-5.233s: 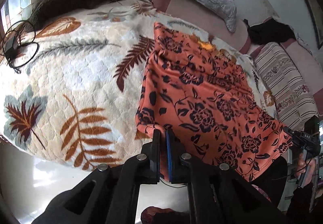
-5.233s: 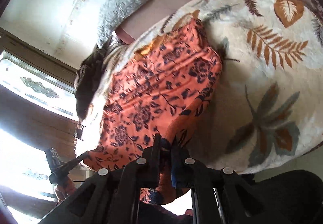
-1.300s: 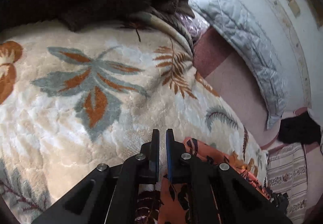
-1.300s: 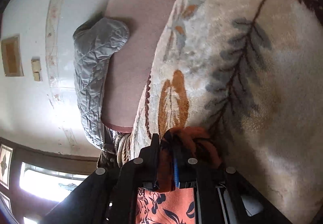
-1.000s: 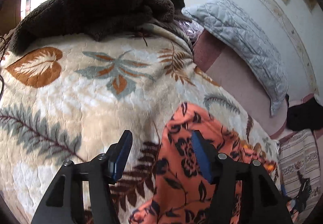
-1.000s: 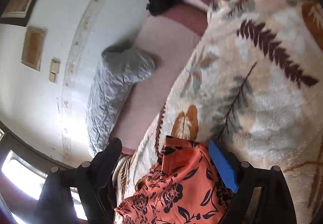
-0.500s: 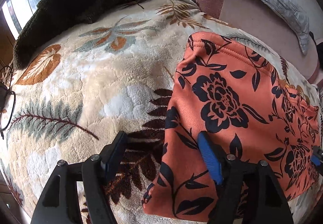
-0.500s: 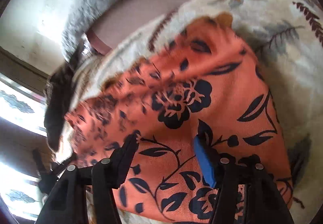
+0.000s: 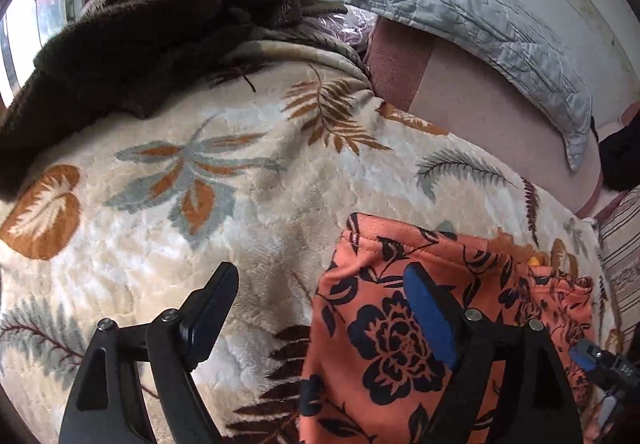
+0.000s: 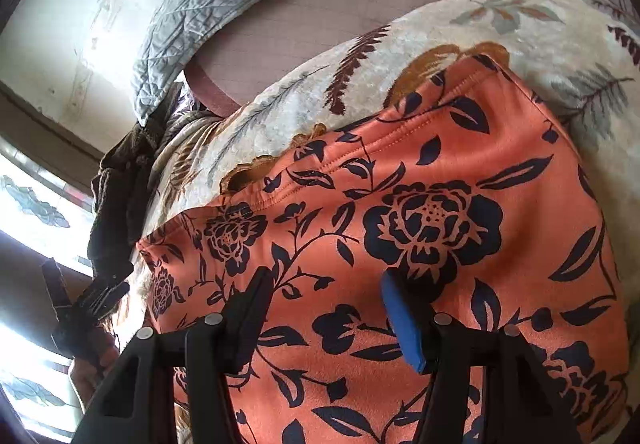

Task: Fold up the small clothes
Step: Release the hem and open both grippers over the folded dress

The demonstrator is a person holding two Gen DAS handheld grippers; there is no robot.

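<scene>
A: What is the orange floral garment (image 10: 420,228) like, and where is it?

B: Smooth, thin cloth printed with dark navy roses and leaves, with a stitched hem along its far edge. It lies flat on the plush leaf-patterned blanket (image 9: 168,204) that covers the bed, doubled over where five seconds ago it was spread out long with both claws pinching its near edge.

A: And around the garment?

B: Beyond its hem lies a bare pink stretch of the bed, then a grey quilted pillow (image 9: 460,4) against the wall. Far off to the garment's left, a shaggy dark brown throw (image 9: 140,28) is heaped on the blanket.

A: The left claw (image 9: 320,300)?

B: Spread, and its jaws are opening. It straddles the garment's left edge: the blue-padded finger (image 9: 428,320) hovers over the orange cloth, the other over the fleece. Nothing is pinched. A second ago the gap was narrower.

A: The right claw (image 10: 326,304)?

B: Spread above the middle of the garment, both fingers over the print, gripping nothing. A second ago it stood wider, at the garment's far corner.
</scene>
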